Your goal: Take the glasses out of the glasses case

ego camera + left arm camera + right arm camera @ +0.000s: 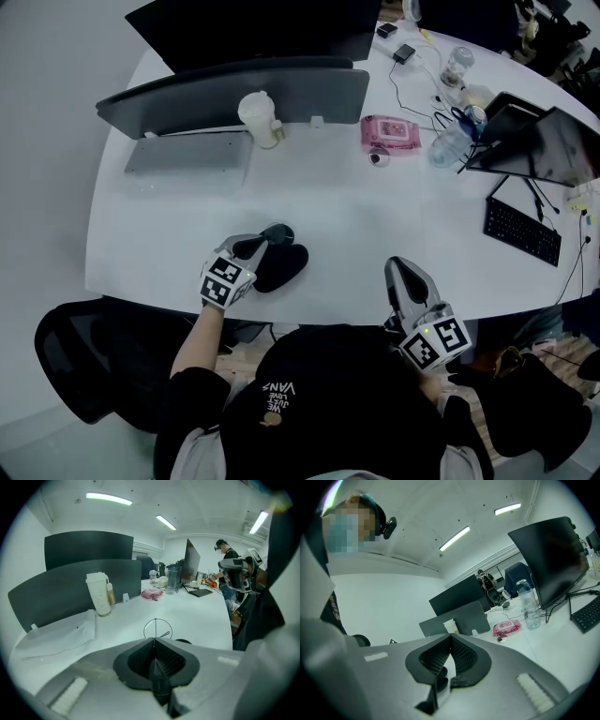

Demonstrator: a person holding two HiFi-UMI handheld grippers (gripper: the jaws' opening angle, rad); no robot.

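A black glasses case (284,267) lies on the white table (347,225) near its front edge. My left gripper (265,242) is just above the case's left end, shut on the glasses (278,232). In the left gripper view a thin round wire rim of the glasses (161,628) sticks out past the closed tips of the left gripper (153,641), and a dark sliver of the case (183,641) shows behind. My right gripper (397,266) sits at the front edge, well to the right of the case. The right gripper (450,637) is shut on nothing.
Two dark monitor backs (234,94) stand at the far side with a white cup (258,117) and a grey cloth (187,155). A pink wipes pack (391,131), bottles (450,141), cables and a keyboard (522,230) crowd the right. A black chair (84,361) is at lower left.
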